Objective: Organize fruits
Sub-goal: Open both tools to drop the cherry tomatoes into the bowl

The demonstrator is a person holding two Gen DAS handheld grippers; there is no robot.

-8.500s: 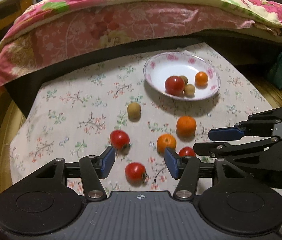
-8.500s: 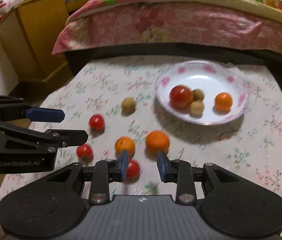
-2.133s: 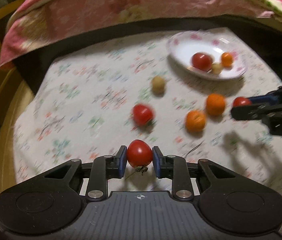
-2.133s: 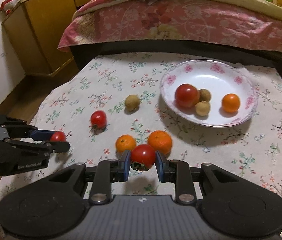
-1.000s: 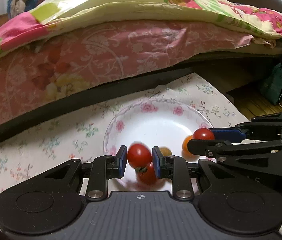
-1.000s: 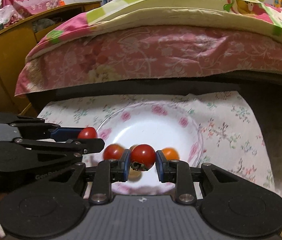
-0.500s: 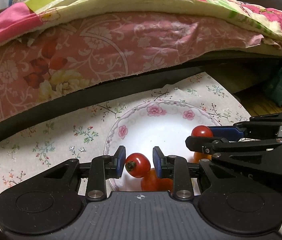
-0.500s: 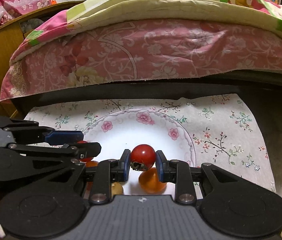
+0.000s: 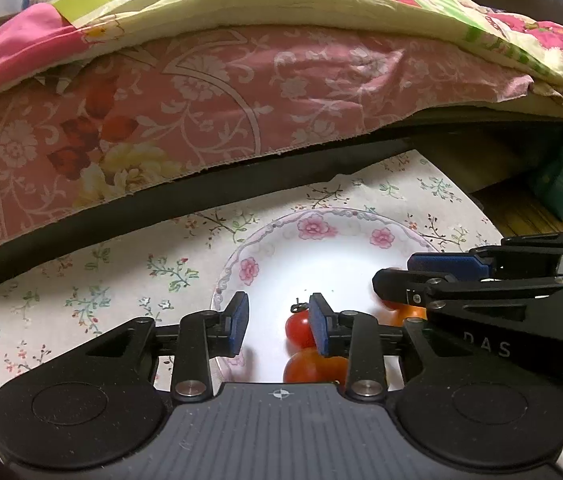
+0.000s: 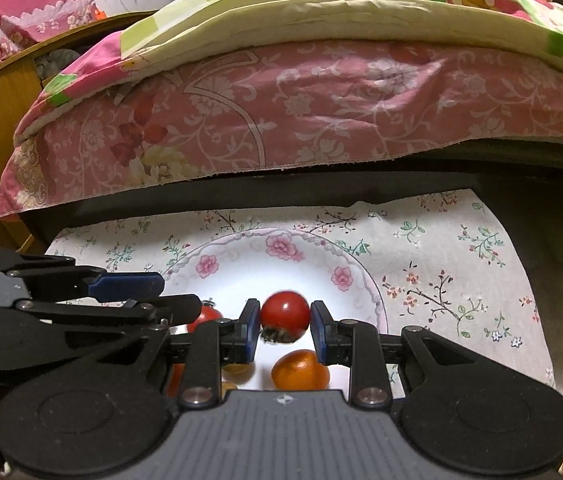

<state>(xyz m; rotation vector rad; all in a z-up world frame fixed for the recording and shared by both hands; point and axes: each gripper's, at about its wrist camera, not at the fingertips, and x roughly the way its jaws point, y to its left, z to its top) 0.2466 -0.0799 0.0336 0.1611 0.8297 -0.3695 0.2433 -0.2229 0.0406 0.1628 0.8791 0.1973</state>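
Left gripper (image 9: 277, 322): matte black linkage arms, blue finger pads, silver pivot screws, ribbed grey housing.
Right gripper (image 10: 284, 330): the same build, pale lettering along its side.

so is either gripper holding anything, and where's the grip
The right gripper holds a tomato by its sides, above the plate. The left gripper holds nothing; its jaws have just opened.

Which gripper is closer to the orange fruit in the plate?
Right. The right gripper hangs directly above the orange fruit, clamping a tomato; the left gripper, open, sits off to its side.
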